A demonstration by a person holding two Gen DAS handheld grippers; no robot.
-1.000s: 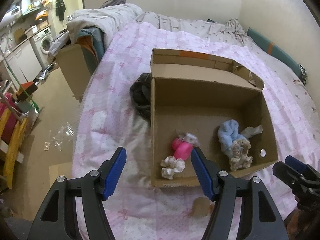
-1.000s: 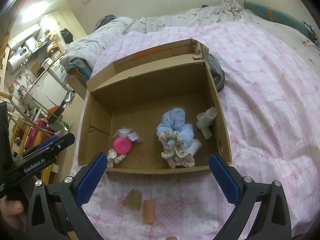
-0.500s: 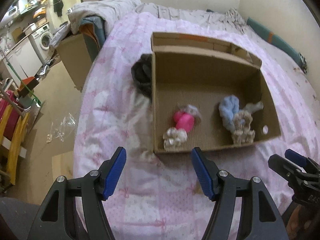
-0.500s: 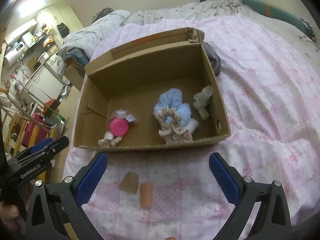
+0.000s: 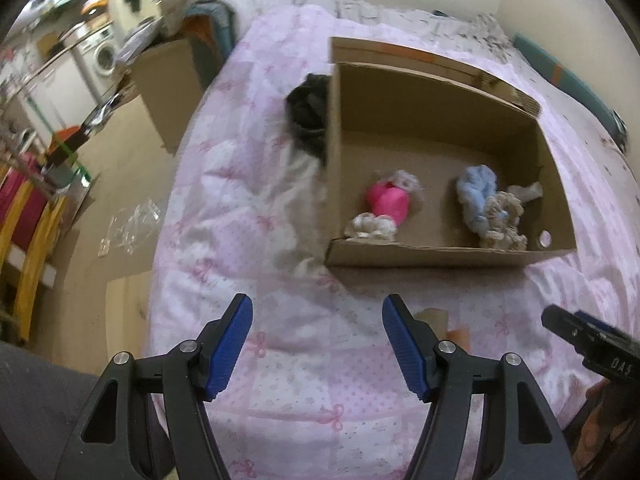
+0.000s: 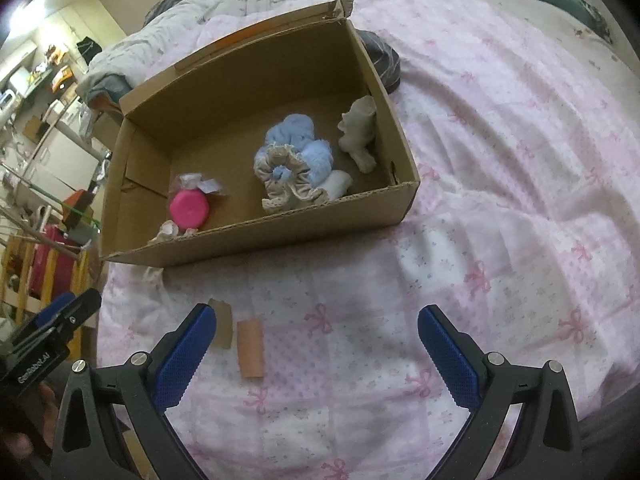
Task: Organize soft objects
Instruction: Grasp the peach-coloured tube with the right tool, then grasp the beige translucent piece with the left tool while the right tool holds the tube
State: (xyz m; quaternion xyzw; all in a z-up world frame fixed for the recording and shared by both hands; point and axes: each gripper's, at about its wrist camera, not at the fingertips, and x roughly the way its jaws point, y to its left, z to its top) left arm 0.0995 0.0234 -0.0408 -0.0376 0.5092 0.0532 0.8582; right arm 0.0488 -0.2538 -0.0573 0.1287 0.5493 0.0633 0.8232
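Observation:
An open cardboard box [image 6: 280,236] [image 5: 440,258] sits on the pink quilt. Inside lie a pink roll [image 6: 188,209] [image 5: 387,203], a blue fluffy scrunchie [image 6: 304,136] [image 5: 474,188], a beige frilly scrunchie [image 6: 286,184] [image 5: 502,220], a grey rolled cloth [image 6: 358,136] and a small cream scrunchie [image 5: 370,228]. On the quilt before the box lie an orange roll [image 6: 250,354] and a tan piece [image 6: 222,324]. My left gripper [image 5: 318,344] is open and empty, short of the box. My right gripper [image 6: 318,356] is open and empty, just right of the orange roll.
A dark garment [image 5: 308,112] [image 6: 382,62] lies behind the box's corner. The bed edge drops to the floor on the left, with a second cardboard box [image 5: 168,84], plastic scraps [image 5: 132,224] and a yellow rack [image 5: 28,240].
Both grippers have pulled back from the box toward the near bed edge. The box looks farther away. Both stay open and empty.

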